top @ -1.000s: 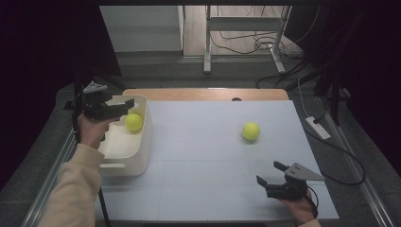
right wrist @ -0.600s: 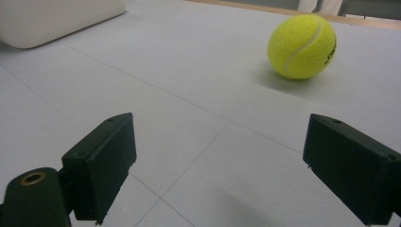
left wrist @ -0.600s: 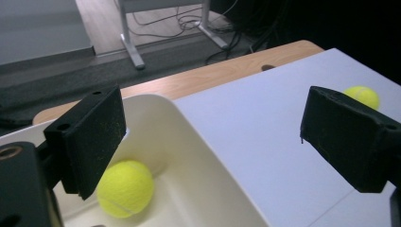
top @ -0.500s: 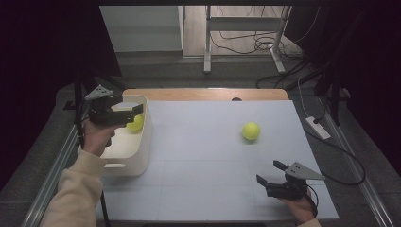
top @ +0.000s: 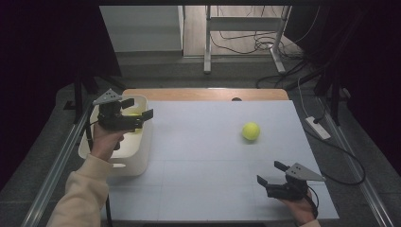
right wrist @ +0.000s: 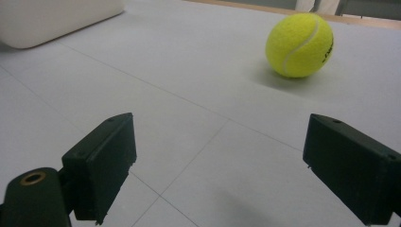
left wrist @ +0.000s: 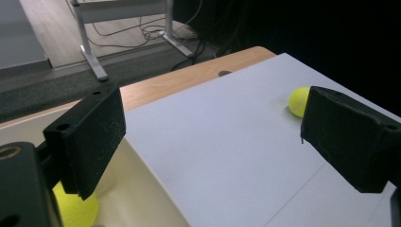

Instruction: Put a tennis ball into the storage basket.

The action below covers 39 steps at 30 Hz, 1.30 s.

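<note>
On the white tabletop [top: 213, 156], a tennis ball [top: 251, 131] sits ahead of the right gripper [top: 276, 182], jaws wide, empty. Left gripper [top: 135, 116] hangs over the bin [top: 137, 161], jaws wide, empty; second ball [left wrist: 75, 210] inside. Ball looks light, fuzzy, springy, rolls easily: pinch across its middle.

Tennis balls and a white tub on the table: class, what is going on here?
A person holds a hand-held gripper in each hand. The left hand-held gripper hangs open over the white tub, where one tennis ball lies. The second tennis ball sits loose on the white table. The right hand-held gripper rests open near the table's front edge, empty.
</note>
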{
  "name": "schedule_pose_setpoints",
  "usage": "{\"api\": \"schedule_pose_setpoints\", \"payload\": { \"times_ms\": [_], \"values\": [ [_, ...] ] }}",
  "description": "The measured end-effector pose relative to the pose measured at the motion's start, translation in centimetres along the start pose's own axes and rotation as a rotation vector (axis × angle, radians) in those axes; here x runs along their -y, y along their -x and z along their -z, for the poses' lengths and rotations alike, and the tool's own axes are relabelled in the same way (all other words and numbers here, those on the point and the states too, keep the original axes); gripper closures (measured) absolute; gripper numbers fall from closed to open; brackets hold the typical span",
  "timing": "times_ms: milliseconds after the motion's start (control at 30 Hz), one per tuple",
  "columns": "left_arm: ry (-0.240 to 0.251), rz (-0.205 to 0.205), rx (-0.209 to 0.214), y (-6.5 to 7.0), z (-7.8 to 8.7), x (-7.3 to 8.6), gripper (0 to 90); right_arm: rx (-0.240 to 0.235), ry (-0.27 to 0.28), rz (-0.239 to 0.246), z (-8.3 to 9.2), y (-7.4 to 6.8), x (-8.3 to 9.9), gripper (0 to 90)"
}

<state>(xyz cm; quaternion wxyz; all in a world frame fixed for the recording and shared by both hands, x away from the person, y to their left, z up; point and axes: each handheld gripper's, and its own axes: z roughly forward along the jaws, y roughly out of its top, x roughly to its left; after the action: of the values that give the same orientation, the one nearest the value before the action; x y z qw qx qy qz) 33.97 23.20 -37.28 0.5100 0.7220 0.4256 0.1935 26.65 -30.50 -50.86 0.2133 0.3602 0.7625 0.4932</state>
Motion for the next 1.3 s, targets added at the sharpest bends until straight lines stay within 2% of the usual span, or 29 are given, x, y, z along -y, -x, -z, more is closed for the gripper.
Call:
{"api": "schedule_pose_setpoints", "payload": {
  "times_ms": [233, 400, 1300],
  "values": [
    [-0.005, -0.031, 0.037, 1.4, -0.6, 0.0, 8.0, -0.003, 0.006, 0.007, 0.0, -0.1, 0.0, 10.4],
    [-0.005, -0.033, 0.064, 2.1, -1.1, -0.1, 8.0, -0.004, 0.009, 0.011, 0.0, -0.1, -0.1, 10.4],
    [-0.048, -0.069, 0.132, 5.0, -4.2, -0.2, 7.7, -0.003, 0.009, 0.015, -0.2, -0.1, -0.1, 10.4]
  ]
}}
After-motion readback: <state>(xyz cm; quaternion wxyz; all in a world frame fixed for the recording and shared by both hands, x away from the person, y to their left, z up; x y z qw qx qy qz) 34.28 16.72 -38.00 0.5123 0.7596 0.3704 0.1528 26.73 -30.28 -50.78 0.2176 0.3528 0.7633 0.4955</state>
